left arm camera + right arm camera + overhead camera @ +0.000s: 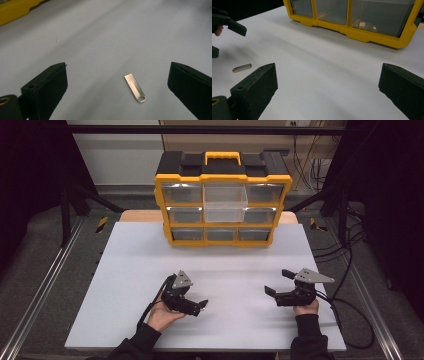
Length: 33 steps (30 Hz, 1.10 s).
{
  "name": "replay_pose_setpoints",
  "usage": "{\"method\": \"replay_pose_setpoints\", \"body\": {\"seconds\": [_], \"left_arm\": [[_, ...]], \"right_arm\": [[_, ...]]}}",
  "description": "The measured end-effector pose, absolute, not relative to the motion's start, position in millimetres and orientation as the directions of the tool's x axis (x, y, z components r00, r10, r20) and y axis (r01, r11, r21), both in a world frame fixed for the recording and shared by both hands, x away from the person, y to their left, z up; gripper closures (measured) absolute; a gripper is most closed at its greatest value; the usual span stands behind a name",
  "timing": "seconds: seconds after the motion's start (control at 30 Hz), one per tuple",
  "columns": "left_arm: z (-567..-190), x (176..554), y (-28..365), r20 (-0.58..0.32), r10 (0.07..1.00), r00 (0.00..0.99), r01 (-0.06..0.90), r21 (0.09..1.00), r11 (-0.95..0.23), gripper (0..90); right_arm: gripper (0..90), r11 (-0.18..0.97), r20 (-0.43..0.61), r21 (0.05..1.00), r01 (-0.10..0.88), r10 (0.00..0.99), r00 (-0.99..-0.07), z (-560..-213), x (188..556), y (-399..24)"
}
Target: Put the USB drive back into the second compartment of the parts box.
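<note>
I am hovering my left hand-held gripper (117,82), jaws spread, over the metal tab (134,87); next, closing squarely on it.

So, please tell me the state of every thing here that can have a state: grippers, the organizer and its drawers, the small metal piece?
left gripper: open, empty, jaws on either side of the metal piece
right gripper: open, empty
metal piece: lying flat on the table, not gripped
organizer: upright at the far side of the table
top middle drawer: pulled out
other drawers: pushed in
table: white top
</note>
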State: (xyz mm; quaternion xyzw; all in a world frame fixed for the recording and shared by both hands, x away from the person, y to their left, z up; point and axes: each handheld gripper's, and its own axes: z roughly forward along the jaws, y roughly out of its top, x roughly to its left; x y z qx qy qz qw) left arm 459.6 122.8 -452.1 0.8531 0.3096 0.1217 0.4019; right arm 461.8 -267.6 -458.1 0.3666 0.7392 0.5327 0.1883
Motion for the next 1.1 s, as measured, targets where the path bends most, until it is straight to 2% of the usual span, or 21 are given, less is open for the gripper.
{"method": "replay_pose_setpoints", "body": {"seconds": [0.27,0.6,0.9,0.97,1.0,1.1], "left_arm": [[-459,460,117,-0.052,0.629,0.776,0.461,0.727,-0.508,8.4],[-463,460,112,-0.073,0.627,0.776,0.489,0.697,-0.524,19.8],[-466,458,104,-0.064,0.615,0.786,0.491,0.669,-0.557,36.0],[-466,458,104,-0.065,0.615,0.786,0.492,0.667,-0.559,37.3],[-466,457,103,-0.074,0.612,0.788,0.496,0.665,-0.558,41.8],[-467,457,102,-0.072,0.614,0.786,0.499,0.662,-0.56,46.8]], "right_arm": [[2.7,0.165,0.111,0.925,0.341,0.742,-0.661,-458,462,-268],[2.7,0.166,0.111,0.925,0.343,0.742,-0.661,-458,462,-268],[2.6,0.166,0.112,0.925,0.342,0.742,-0.662,-458,462,-268],[2.6,0.166,0.112,0.925,0.343,0.742,-0.661,-458,462,-268],[2.6,0.165,0.113,0.925,0.343,0.742,-0.661,-458,462,-268],[2.6,0.165,0.113,0.925,0.343,0.742,-0.661,-458,462,-268]]}}
